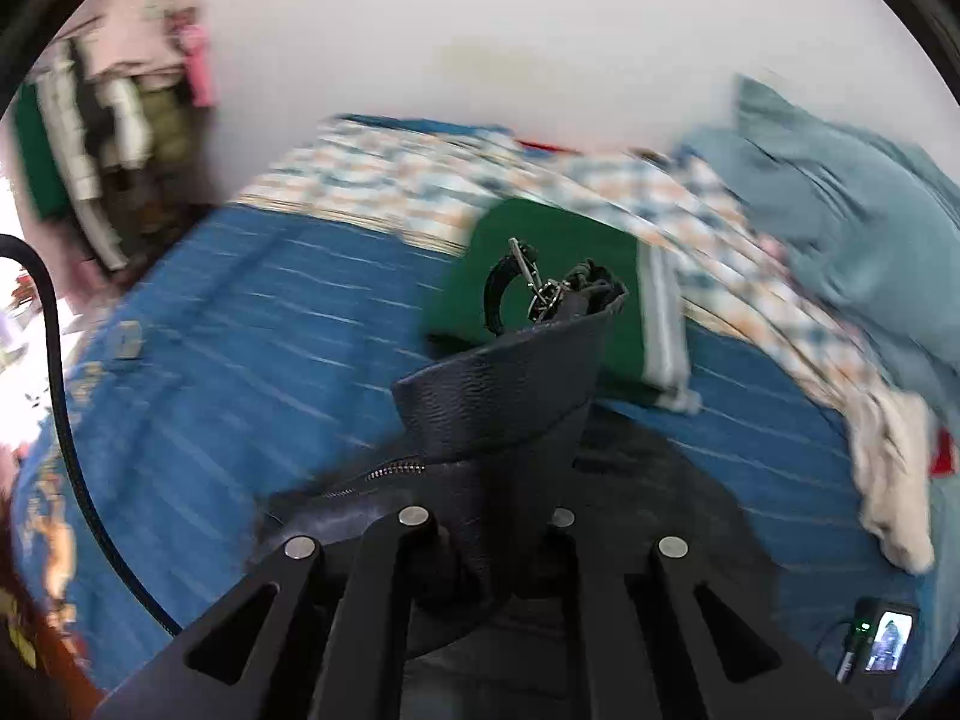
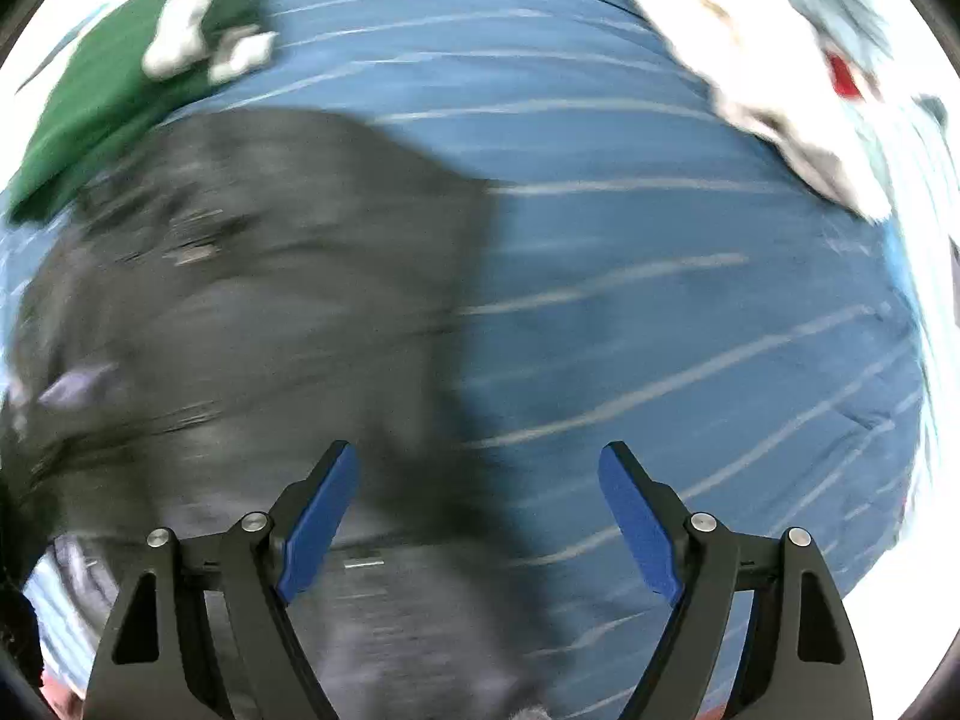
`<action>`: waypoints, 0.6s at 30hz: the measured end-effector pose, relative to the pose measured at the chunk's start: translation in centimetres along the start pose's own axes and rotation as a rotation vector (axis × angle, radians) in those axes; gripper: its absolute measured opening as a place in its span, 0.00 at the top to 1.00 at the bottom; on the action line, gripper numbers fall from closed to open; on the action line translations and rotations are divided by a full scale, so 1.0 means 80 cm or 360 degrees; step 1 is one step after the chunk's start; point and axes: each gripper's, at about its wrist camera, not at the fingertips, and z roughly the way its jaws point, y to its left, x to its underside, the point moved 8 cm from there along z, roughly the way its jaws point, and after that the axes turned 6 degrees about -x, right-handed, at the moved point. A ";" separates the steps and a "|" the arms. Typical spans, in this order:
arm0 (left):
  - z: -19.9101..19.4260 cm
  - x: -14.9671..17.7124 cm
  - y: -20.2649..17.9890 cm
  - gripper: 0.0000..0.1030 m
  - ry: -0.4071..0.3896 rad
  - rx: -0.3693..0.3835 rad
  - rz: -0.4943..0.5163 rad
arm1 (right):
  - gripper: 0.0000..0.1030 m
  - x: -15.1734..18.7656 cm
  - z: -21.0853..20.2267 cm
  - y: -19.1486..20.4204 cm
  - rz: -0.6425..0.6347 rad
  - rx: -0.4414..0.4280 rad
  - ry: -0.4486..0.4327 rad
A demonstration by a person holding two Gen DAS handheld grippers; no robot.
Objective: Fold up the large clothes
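Note:
A dark textured jacket with a zipper and a buckled strap rises out of my left gripper, which is shut on a fold of it; the cloth hides the fingertips. The rest of the jacket lies spread on the blue striped bedsheet. In the right wrist view the same jacket covers the left half of the sheet. My right gripper hangs above the jacket's edge, pointing down and open, and its blue pads grip nothing. Both views are blurred by motion.
A folded green garment with white stripes lies beyond the jacket. A checked blanket, a teal pillow and a white cloth line the far side. A phone rests at the right; hanging clothes at the left.

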 end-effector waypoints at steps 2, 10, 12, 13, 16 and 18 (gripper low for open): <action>0.004 0.010 -0.055 0.95 0.0041 0.0063 0.0060 | 0.18 0.001 0.008 -0.055 0.0073 0.0045 0.0010; 0.047 0.108 -0.214 0.95 0.0302 0.0196 0.0268 | 0.18 0.030 0.028 -0.220 0.0347 0.0129 0.0087; 0.063 0.132 -0.225 0.95 0.0363 0.0174 0.0287 | 0.18 0.037 0.031 -0.240 0.0382 0.0120 0.0083; 0.069 0.142 -0.232 0.95 0.0391 0.0162 0.0297 | 0.18 0.040 0.034 -0.251 0.0405 0.0109 0.0093; 0.092 0.171 -0.235 0.95 0.0480 0.0117 0.0302 | 0.18 0.050 0.039 -0.269 0.0464 0.0074 0.0124; 0.101 0.189 -0.238 0.94 0.0548 0.0096 0.0304 | 0.18 0.052 0.041 -0.274 0.0478 0.0061 0.0138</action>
